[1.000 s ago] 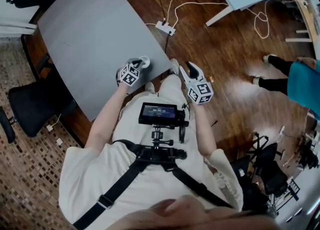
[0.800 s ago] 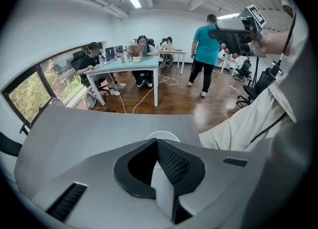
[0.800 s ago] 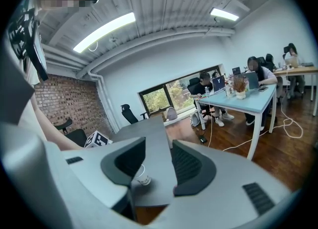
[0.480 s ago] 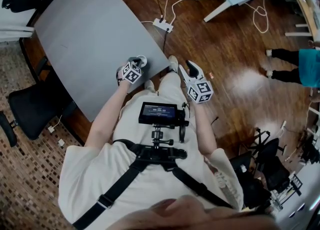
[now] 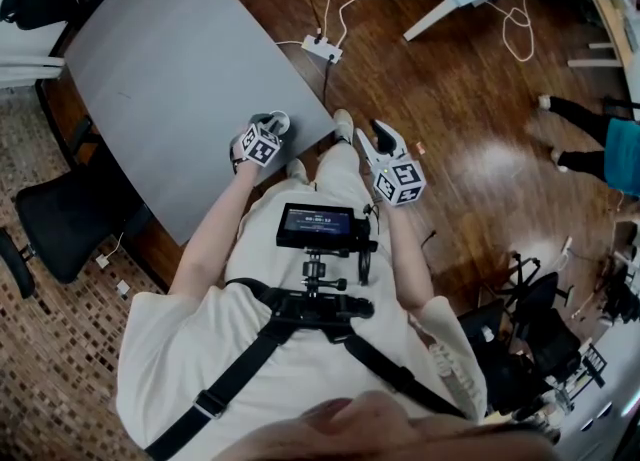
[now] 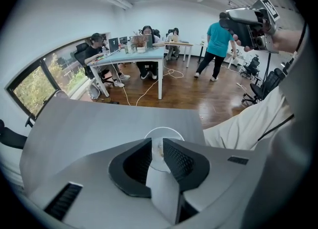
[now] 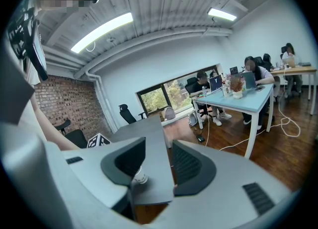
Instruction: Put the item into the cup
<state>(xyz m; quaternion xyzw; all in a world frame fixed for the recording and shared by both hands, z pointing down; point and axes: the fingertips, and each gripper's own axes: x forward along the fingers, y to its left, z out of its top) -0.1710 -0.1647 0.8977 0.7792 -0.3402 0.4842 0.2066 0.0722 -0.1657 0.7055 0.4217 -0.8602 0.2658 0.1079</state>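
A white paper cup (image 5: pixel 283 119) stands upright near the corner of the grey table (image 5: pixel 170 69). My left gripper (image 5: pixel 274 131) points steeply down right over it. In the left gripper view the cup's rim (image 6: pixel 164 130) shows past the jaws, and a small pale brownish item (image 6: pixel 159 149) lies inside it. The left gripper (image 6: pixel 158 143) has just been opening; its pads press on nothing. My right gripper (image 5: pixel 379 131) hangs off the table's edge over the wooden floor. The right gripper (image 7: pixel 159 146) is open and empty, with the cup (image 7: pixel 140 176) showing behind one jaw.
The table corner lies just right of the cup, with wooden floor (image 5: pixel 450 99) beyond. A power strip (image 5: pixel 322 48) and white cables lie on the floor. Black office chairs (image 5: pixel 60 219) stand at the table's left. A person in a teal top (image 5: pixel 625 154) is at the right edge.
The left gripper has sunk a little over the cup. The right gripper has kept still. The person in the teal top has walked further toward the right edge.
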